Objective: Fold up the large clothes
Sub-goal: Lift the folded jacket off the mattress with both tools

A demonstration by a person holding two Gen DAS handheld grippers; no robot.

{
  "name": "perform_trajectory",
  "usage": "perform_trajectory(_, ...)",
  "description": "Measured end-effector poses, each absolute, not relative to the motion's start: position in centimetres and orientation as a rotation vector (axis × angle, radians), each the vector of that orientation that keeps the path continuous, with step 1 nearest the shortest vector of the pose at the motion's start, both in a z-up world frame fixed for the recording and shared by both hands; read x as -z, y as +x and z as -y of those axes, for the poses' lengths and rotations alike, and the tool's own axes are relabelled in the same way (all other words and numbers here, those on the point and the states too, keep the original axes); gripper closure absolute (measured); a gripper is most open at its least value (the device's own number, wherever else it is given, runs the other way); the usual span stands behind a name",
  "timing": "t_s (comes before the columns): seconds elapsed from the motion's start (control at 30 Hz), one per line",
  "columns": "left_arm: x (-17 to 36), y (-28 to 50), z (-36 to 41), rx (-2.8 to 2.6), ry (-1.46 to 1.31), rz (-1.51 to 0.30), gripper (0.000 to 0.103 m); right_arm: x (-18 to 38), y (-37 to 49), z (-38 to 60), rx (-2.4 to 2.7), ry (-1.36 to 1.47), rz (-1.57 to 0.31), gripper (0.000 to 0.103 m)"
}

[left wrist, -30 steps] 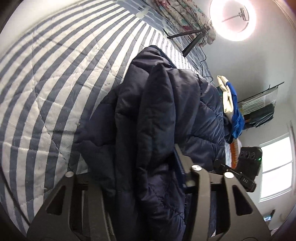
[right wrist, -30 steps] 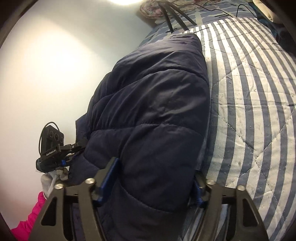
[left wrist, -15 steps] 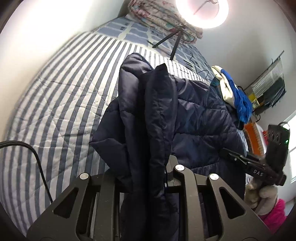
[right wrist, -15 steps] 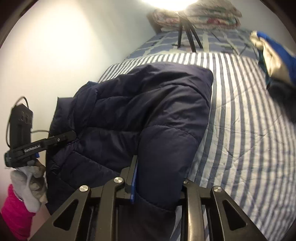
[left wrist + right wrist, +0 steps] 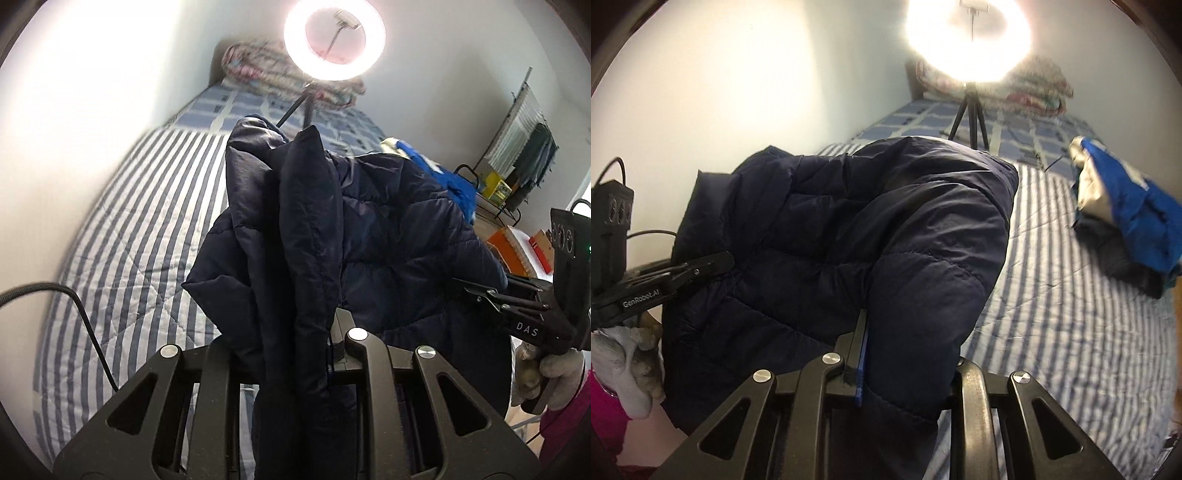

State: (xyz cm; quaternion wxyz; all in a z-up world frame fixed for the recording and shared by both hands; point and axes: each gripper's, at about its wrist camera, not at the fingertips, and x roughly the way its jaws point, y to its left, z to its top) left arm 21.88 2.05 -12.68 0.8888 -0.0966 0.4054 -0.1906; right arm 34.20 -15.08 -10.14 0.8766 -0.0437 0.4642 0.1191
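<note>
Both tools, left tool (image 5: 295, 347) and right tool (image 5: 905, 354), clamped on navy puffer jacket (image 5: 849, 229); soft, bulky, slippery — best gripped at seams.

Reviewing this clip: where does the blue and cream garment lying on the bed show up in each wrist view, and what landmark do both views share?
Left wrist view: the blue and cream garment sits right of centre in the upper half, partly hidden behind the navy puffer jacket.
Right wrist view: it lies at the right edge on the striped bedspread, clear of the jacket.
Shared landmark: the ring light at the top.
</note>
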Motion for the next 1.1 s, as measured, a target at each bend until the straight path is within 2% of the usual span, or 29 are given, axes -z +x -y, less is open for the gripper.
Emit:
perform_trajectory(0.43, 7.6, 18.8, 2.7, 0.490, -0.130, -0.742, 0.085, 4.3, 29.6, 17.5, -0.190, -0.122, -0.872, 0.083)
perform_trajectory(1.1, 5.0, 26.6, 18.3, 0.637, -0.073, -0.717, 0.086, -0.8, 32.6, 29.2, 0.024, -0.180, -0.811, 0.084)
